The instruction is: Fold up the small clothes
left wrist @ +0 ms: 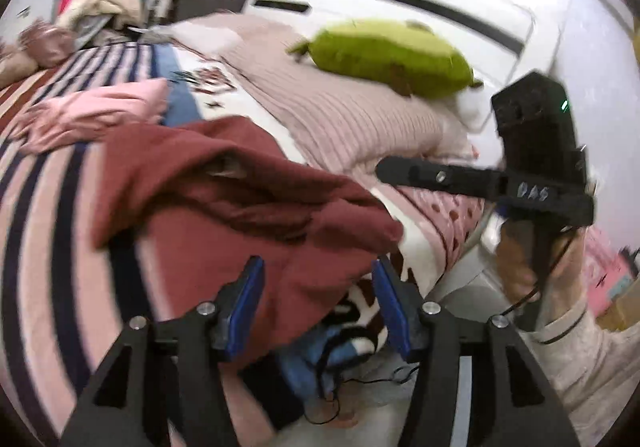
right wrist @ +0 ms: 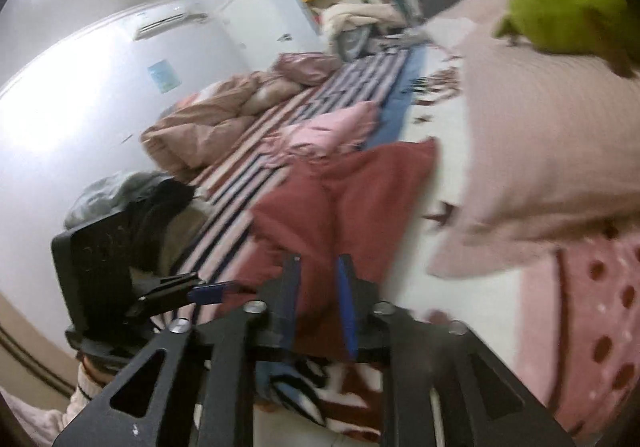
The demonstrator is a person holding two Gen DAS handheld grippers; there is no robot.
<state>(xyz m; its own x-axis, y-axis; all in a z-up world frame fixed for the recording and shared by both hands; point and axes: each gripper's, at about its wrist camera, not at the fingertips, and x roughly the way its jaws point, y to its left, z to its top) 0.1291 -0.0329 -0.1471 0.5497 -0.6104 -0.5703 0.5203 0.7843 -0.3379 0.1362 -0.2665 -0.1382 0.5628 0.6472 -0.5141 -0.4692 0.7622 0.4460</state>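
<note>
A crumpled red garment (left wrist: pixel 240 191) lies on the striped bed (left wrist: pixel 44 207), near a pink garment (left wrist: pixel 96 115). The left gripper (left wrist: pixel 318 283) hovers over its near edge, fingers wide. The right gripper (right wrist: pixel 318 279), fingers narrow, appears to hold a red fold.
</note>
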